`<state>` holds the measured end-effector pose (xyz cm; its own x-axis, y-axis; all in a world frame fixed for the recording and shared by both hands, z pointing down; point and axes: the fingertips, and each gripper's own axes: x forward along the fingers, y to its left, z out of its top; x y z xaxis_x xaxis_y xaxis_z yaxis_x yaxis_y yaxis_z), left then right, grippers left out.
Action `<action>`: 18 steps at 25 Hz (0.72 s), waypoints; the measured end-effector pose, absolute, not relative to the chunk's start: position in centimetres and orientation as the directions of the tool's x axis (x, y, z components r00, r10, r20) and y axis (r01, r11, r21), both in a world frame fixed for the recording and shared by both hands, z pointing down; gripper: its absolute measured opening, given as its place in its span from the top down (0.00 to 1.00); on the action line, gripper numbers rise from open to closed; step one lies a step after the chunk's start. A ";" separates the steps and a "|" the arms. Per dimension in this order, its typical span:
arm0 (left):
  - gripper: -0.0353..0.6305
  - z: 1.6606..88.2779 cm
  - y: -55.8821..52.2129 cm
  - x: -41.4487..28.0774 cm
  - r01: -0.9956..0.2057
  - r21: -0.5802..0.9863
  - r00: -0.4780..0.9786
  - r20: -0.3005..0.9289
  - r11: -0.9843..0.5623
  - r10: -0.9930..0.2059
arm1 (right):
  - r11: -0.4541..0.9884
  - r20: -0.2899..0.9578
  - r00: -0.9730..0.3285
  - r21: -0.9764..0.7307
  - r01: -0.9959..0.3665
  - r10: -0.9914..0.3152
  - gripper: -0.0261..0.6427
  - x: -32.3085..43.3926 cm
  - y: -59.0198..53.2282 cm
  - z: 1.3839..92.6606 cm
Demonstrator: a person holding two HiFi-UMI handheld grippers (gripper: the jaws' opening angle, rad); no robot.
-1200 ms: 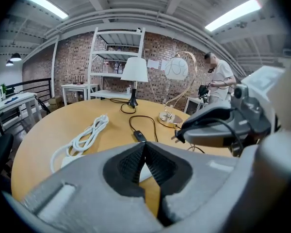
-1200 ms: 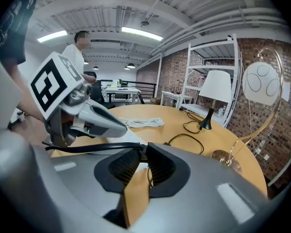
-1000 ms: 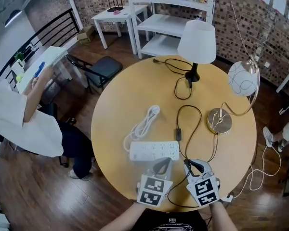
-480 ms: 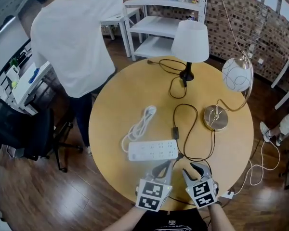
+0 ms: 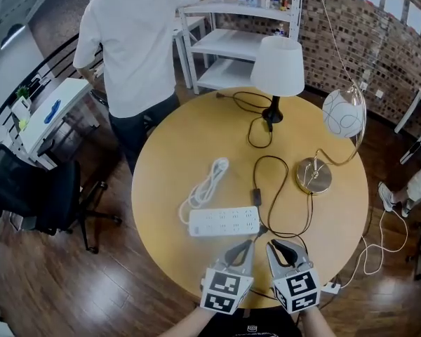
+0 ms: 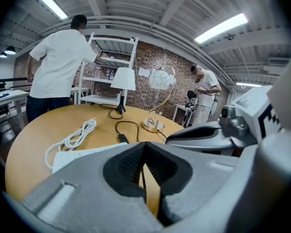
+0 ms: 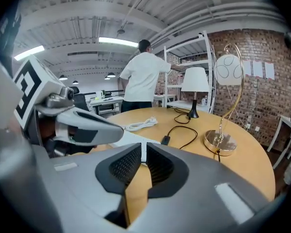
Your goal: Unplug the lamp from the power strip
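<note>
The white power strip [image 5: 224, 222] lies flat on the round wooden table [image 5: 168, 160]. A black plug [image 5: 262, 228] sits at its right end, and its cord runs through an inline switch [image 5: 256, 196] toward the gold lamp's base [image 5: 314, 176]. Both grippers hover at the near edge, just short of the strip. The left gripper [image 5: 243, 245] [image 6: 143, 144] is shut, with its pads touching at the tip and nothing between them. The right gripper [image 5: 276, 245] [image 7: 143, 147] is closing, with a narrow gap left and nothing in it. The strip [image 6: 80, 155] [image 7: 132, 139] shows ahead of both jaws.
A white-shaded lamp [image 5: 277, 65] on a black stem stands at the far side with its own cord looped loose. The strip's coiled white cable [image 5: 207, 183] lies left of centre. A person in a white shirt [image 5: 137, 41] stands behind the table by white shelves [image 5: 231, 41].
The person in white has moved from the left to behind the table by the shelves. The right gripper's jaws spread wide half a second ago and have since narrowed. Both grippers stay at the near edge.
</note>
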<state>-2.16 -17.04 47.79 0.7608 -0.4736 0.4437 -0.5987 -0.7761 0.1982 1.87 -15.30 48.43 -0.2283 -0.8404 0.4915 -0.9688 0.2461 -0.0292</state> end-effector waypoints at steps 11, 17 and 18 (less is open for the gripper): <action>0.94 45.2 -14.6 -1.3 -0.677 0.173 0.708 0.417 -0.715 -0.570 | 0.280 0.352 -0.315 -0.147 -0.949 -0.881 0.96 1.6 -13.7 42.5; 0.94 43.6 -11.7 -0.4 -0.738 0.117 0.649 0.395 -0.665 -0.650 | 0.356 0.309 -0.388 -0.157 -0.921 -0.868 0.96 1.7 -10.9 40.9; 0.94 43.5 -11.1 -0.1 -0.744 0.112 0.643 0.390 -0.659 -0.659 | 0.359 0.306 -0.393 -0.162 -0.919 -0.867 0.96 2.0 -10.3 41.0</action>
<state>-0.14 -11.14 43.54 0.6427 -0.6591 0.3904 -0.7437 -0.6591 0.1117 1.97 -10.33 40.96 -0.3931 -0.8671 0.3061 -0.9190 0.3595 -0.1619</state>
